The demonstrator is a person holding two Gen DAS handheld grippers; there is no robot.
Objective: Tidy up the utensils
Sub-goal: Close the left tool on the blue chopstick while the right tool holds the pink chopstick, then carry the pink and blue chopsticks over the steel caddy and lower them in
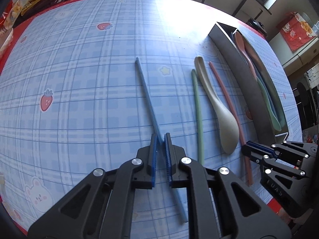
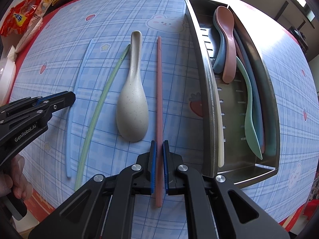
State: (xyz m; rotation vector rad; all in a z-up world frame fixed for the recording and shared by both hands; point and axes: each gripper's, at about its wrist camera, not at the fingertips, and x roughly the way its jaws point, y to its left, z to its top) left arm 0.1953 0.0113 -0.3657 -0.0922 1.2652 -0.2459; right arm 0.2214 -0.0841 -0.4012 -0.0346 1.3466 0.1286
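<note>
On tablecloth (image 1: 79,79): left gripper (image 1: 160,137) clamped on blue chopstick (image 1: 146,91), right gripper (image 2: 159,145) clamped on pink chopstick (image 2: 159,91); both sticks parallel to metal tray (image 2: 207,91), tray nearer right.

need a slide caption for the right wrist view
Right tool shut on pink chopstick, beside beige spoon; steel tray holds sorted utensils.

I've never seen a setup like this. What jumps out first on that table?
Two black hand-held grippers, each pinching a chopstick on the blue plaid tablecloth: the left hand-held gripper on a pale blue chopstick, the right hand-held gripper on a pink chopstick. Between them lies a speckled cream spoon; a steel tray at the right holds pastel utensils.
</note>
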